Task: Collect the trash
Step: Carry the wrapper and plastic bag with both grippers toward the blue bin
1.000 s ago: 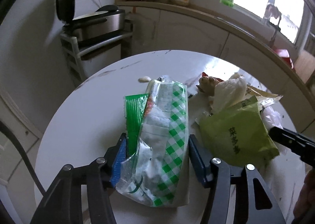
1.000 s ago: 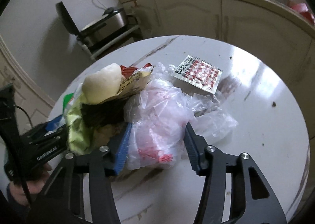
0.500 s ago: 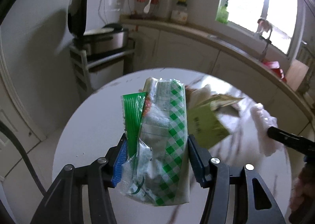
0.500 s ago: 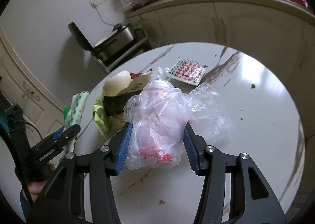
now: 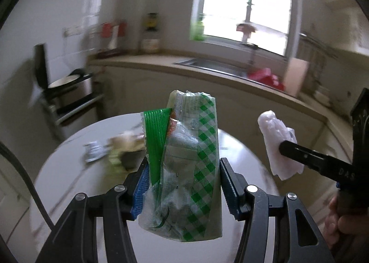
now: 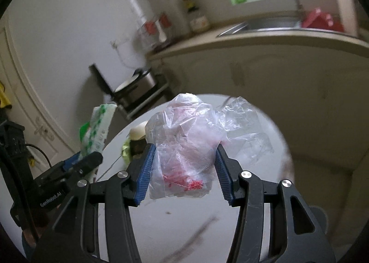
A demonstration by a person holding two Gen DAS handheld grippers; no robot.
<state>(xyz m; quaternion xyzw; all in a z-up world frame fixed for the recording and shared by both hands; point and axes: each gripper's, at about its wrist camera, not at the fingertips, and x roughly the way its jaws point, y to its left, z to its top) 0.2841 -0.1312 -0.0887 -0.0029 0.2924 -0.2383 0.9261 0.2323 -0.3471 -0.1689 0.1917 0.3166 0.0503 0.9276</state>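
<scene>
Two tools are each carrying a load of trash above the round surface [image 5: 69, 159]. My left tool [image 5: 182, 184] is clamping a green-checked wrapper [image 5: 191, 166] together with a green striped packet [image 5: 155, 140], both standing upright between the pads. My right tool [image 6: 183, 170] is pinching a crumpled clear plastic bag [image 6: 184, 147] — red print showing low on it. I am holding both tools level and pointing forward, well clear of the surface. More scraps [image 5: 120, 149] are lying behind, blurred. Next, I judge, I need a bin — none is showing.
</scene>
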